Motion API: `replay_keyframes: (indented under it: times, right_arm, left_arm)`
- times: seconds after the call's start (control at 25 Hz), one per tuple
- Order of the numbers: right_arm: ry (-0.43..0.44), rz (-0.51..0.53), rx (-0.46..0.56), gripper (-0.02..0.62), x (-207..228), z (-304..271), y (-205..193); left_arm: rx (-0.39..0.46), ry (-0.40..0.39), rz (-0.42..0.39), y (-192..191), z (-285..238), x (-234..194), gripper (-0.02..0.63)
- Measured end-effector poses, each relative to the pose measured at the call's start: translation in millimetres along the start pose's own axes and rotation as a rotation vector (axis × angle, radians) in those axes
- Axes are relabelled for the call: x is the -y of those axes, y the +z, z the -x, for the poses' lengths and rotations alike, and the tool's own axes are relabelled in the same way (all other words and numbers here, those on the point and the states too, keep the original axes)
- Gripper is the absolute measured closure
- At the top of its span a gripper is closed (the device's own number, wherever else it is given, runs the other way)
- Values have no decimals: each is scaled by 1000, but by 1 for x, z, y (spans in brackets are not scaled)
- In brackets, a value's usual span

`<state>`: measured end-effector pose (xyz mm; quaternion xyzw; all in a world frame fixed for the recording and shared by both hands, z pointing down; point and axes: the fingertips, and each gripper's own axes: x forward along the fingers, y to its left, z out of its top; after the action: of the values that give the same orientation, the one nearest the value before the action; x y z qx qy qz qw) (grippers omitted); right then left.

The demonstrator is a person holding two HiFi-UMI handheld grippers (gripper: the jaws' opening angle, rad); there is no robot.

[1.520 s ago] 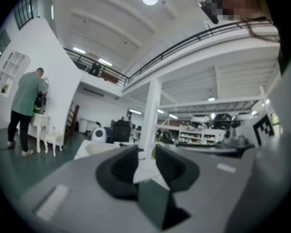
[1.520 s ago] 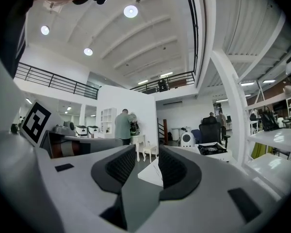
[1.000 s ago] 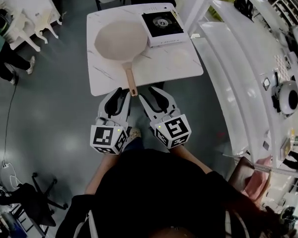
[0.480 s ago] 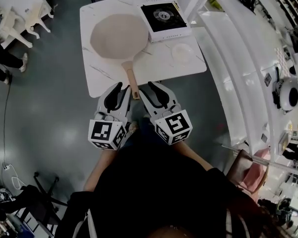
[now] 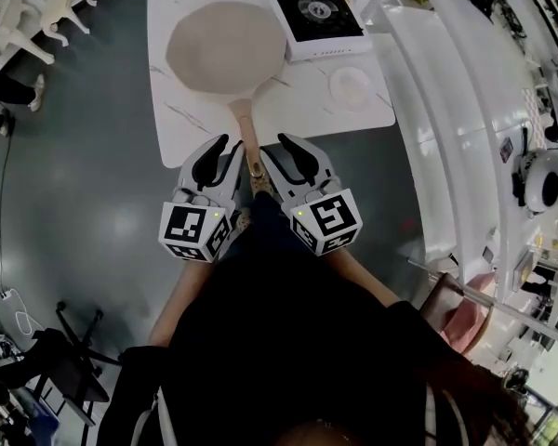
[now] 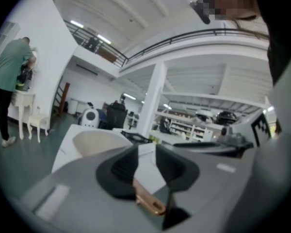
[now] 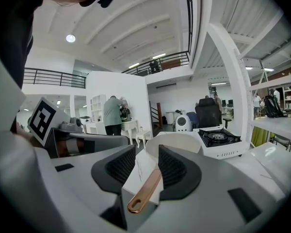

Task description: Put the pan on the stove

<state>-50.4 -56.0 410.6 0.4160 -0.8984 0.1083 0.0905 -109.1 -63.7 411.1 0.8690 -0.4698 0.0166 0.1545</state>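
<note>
A beige pan lies on the white marble table, its copper-brown handle pointing at me past the near edge. The portable stove sits at the far right corner, just right of the pan. My left gripper and right gripper flank the handle's end, both open. In the left gripper view the handle shows low through the gap of the left gripper. In the right gripper view the handle lies below the right gripper, with the pan and stove beyond.
A small white dish rests on the table near the stove. Long white counters run along the right. A person in green stands by white furniture far left. An office chair stands on the grey floor behind me.
Both grippers have moved forward and lower toward the table edge. The handle's end, which was ahead of the fingertips, now lies between the two grippers. The jaws keep the same gap.
</note>
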Motion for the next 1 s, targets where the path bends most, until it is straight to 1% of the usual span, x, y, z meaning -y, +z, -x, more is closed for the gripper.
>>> replay_keyframes:
  times: [0.28,0.56,0.72,0.84,0.92,1.0]
  right_arm:
    - [62,-7,-61,479,12,-22,-22]
    - [183,-34,-151,479,24,-48,-56]
    - [242,-51,-181,468,31,-61,-66]
    - [278,-76,-219,455,37,-66,-75]
    - [306,-101,-251,440,38,-68,-82]
    - [335,-133,-274,433,38,-69,-88]
  left_arm:
    - [-41,-6,49,-20,-23,-19,486]
    - [-149,-40,140,-56,-54,-38,471]
    - [-204,-65,135,-70,-66,-47,466]
    - [-232,-81,187,-80,-71,-54,442]
    - [-248,-99,238,-86,-74,-58,417]
    - [-261,-127,293,-92,-75,-58,410]
